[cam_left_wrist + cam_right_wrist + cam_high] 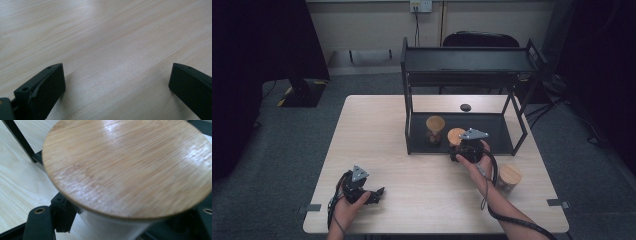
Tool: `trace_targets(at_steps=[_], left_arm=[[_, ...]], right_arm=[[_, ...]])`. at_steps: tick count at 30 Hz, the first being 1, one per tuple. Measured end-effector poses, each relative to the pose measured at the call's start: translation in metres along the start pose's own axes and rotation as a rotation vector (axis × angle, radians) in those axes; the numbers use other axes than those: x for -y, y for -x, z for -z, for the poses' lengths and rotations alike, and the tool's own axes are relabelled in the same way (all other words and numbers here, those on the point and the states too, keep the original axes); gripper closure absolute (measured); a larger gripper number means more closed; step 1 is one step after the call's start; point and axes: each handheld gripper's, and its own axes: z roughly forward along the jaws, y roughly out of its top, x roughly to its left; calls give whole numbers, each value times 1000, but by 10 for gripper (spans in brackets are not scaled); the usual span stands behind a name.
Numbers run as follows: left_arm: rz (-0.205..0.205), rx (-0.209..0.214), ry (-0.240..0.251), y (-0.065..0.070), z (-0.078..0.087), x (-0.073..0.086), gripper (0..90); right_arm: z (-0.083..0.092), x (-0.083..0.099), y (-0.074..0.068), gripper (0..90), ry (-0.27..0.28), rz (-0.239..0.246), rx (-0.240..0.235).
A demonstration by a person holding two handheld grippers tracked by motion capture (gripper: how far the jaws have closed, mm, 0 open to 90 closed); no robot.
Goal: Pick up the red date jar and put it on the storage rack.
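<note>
The right gripper is clamped on a jar with a bamboo lid, its jaws pressing on the glass body just under the lid, as the right gripper view shows from close by. Taking the black two-tier rack as the landmark, this jar sits at the front edge of the rack's lower shelf, about midway along it, with a second lidded jar already standing on that shelf to the left of it and a little deeper in. A third lidded jar waits on the table in front of the rack's right end, near the person's right forearm. A small dark object lies on the table behind the rack. The left gripper rests well in front of the rack's left side, jaws wide apart with nothing but bare tabletop between them. The step in hand looks like setting the held jar onto the lower shelf. The next move probably calls for settling it flat beside its neighbour without knocking it, then letting go and drawing back clear of the rack's frame before fetching the third jar.
</note>
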Motion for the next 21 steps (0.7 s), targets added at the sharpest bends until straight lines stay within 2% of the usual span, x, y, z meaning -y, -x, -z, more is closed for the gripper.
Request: trace_targets(at_steps=[21], left_arm=[[0,0,0,0,0,0,2]], right_arm=[[-16,-6,10,253,-6,-40,29]])
